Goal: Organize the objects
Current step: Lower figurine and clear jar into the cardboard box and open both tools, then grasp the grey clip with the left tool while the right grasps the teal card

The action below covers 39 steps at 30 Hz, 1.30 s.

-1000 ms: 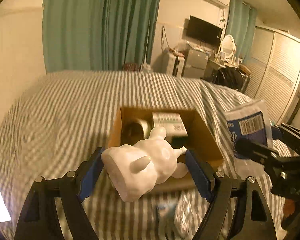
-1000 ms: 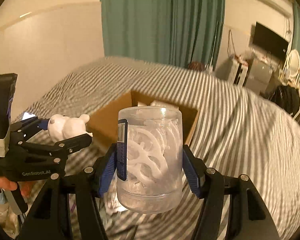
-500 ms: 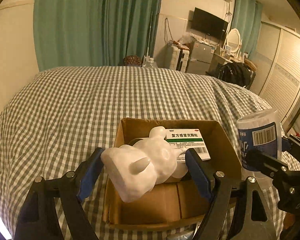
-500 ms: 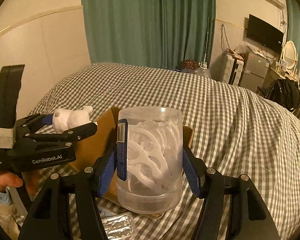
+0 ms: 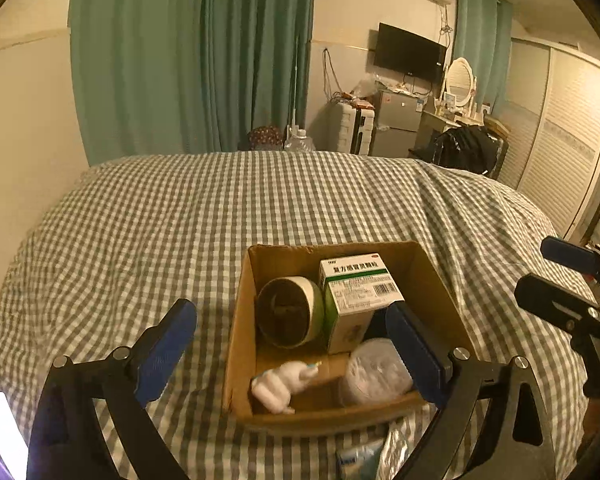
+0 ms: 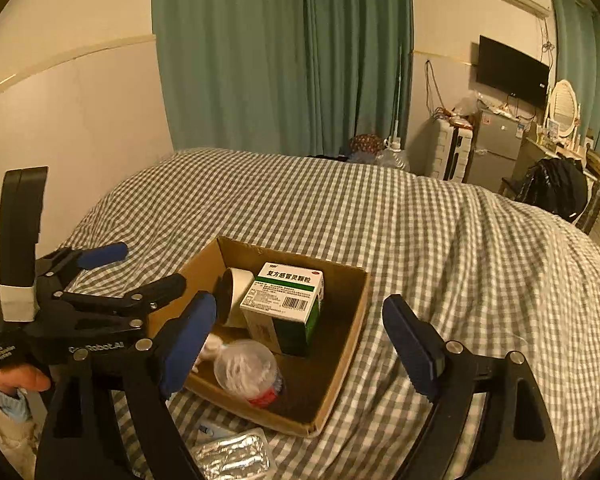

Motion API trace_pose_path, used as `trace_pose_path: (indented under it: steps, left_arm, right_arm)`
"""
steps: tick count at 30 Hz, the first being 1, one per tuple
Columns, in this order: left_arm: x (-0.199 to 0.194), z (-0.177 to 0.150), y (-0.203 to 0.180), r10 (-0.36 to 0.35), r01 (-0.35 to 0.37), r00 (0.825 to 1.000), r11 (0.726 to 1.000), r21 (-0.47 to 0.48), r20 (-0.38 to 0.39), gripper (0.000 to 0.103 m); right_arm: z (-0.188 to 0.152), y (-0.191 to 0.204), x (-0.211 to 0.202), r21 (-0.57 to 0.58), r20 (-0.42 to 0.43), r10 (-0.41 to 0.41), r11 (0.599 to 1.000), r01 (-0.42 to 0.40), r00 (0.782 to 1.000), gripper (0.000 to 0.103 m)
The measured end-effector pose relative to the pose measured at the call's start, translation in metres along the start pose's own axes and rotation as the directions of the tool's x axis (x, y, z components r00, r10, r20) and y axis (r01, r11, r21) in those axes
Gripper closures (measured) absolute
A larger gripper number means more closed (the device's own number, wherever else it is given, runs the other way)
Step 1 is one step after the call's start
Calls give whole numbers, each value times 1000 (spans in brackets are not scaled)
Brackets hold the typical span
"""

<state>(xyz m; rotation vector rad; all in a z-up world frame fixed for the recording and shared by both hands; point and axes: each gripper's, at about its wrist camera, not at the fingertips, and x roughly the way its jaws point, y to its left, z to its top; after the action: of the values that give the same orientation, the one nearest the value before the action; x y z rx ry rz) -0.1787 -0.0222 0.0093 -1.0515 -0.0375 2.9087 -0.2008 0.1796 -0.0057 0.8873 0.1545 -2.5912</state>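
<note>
both grippers, left [image 5: 292,354] and right [image 6: 300,344], hung open and empty over the box [image 6: 352,320]. the foil pack [image 6: 232,456] lay on the bed [image 6: 420,240] below the right jaws, nearer that hand, long axis crosswise. inside sat figurine [image 5: 280,384], jar [image 6: 244,372], carton [image 6: 288,304]. beyond hung curtains [image 6: 284,56].

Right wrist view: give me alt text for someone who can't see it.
An open cardboard box on a checked bed holds a green-and-white medicine box, a tape roll, a clear jar of floss picks lying on its side and a partly hidden white figurine. The right gripper is open and empty above it, the open left gripper alongside; a foil blister pack lies in front.
</note>
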Motion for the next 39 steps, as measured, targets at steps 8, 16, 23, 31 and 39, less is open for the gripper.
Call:
trace_pose_path:
  steps: [8,16,23,31,39]
  left_arm:
    - [-55,-32,-4,80,-81,996,997,12,37,5]
    - [-50,-94,8,118,-120,992,992,-32,-49,5]
    - [-17,-139,24,161,-174,974,982,-72,-156,5]
    - [-2,-154,28,148,-168,968,982,-86,-202,5]
    - [1,-164,-7,91,-99,971,995,-27,-220,5]
  right_arm:
    - [-17,18,-50,-43,9,-19,999,19,1000,17]
    - [-76,43,-47,-110,-103,-7,994,-4,995,17]
    - [-137,69,15,-134,-296,15,989,-57,955,17]
    - [-171,88,54,-165,-409,25,981,-101,912,30]
    - [-156,59,17,-144,-340,-9,989,-42,940,66]
